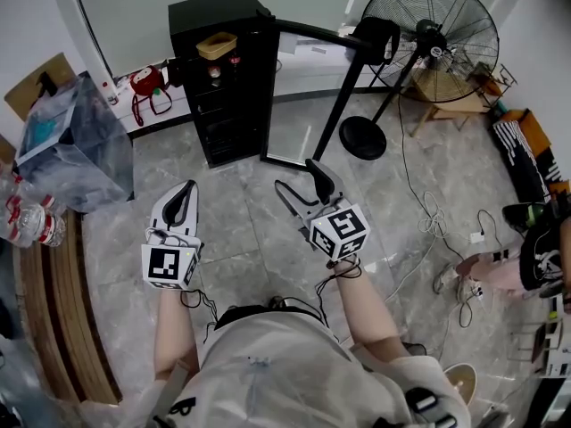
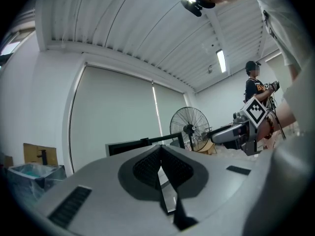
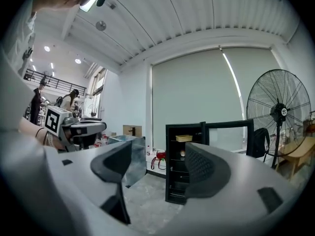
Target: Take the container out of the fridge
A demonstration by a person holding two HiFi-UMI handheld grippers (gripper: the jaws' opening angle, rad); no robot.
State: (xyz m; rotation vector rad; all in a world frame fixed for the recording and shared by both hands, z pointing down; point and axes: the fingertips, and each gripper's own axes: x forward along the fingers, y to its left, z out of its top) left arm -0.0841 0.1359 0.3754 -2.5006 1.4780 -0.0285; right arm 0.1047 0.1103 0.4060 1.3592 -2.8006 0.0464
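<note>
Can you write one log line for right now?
fridge: door open | container: top shelf | left gripper: shut, empty | right gripper: open, empty

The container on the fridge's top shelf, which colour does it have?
The container is pale yellow, almost tan; the head view shows it best.

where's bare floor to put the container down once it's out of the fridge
Bare floor lies in front of the fridge, between the clear bin and the fan base. Crowded: cables on the right, bottles on the left.
</note>
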